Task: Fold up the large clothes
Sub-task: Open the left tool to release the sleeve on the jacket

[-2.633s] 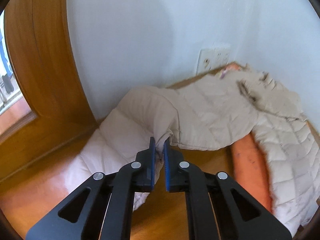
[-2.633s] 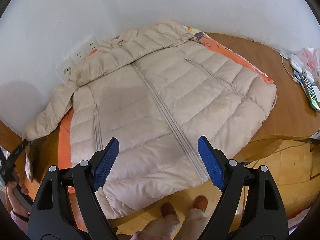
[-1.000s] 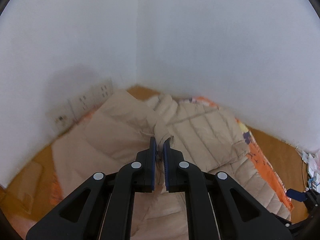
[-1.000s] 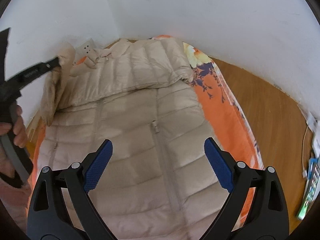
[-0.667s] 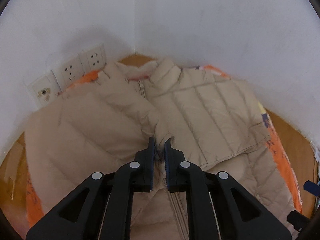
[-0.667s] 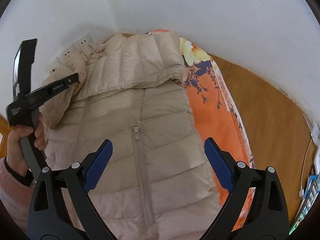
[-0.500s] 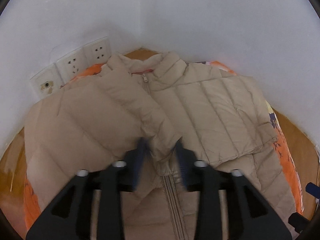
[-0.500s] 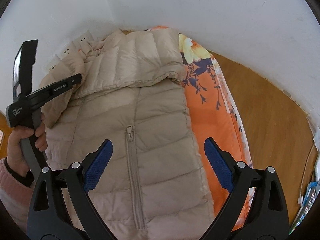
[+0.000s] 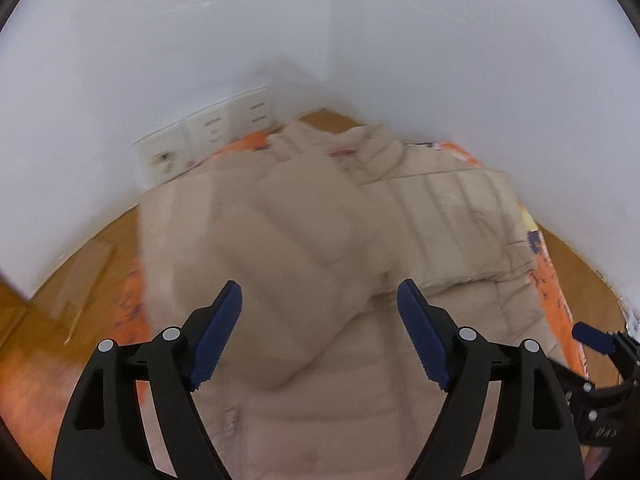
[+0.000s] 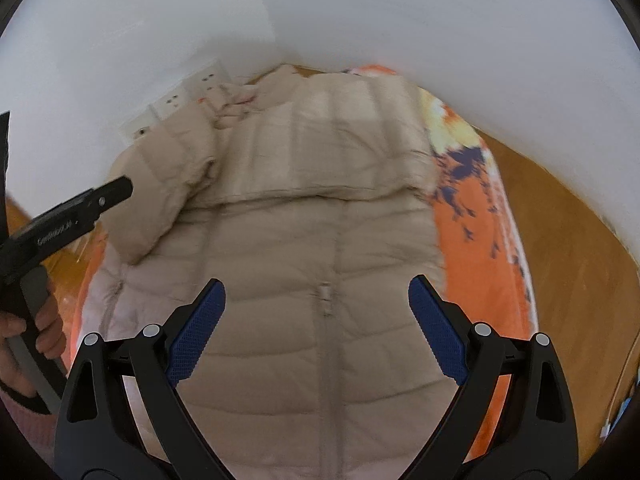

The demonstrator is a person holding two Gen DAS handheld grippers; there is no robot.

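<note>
Since a moment ago my left gripper let the sleeve drop across the puffy jacket on the orange cloth; both grippers gape empty, right gripper hovering. Soft, light, springy — pinch hem.

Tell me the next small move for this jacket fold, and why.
Probably take the jacket's bottom hem with both grippers and fold it up toward the collar. Both sleeves, left and right, already lie across the chest, and both grippers, left and right, are open.

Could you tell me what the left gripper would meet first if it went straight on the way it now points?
Most likely the folded-over sleeve of the beige puffer jacket: it lies right ahead of the open left gripper. The frame is blurred, so depth is uncertain.
</note>
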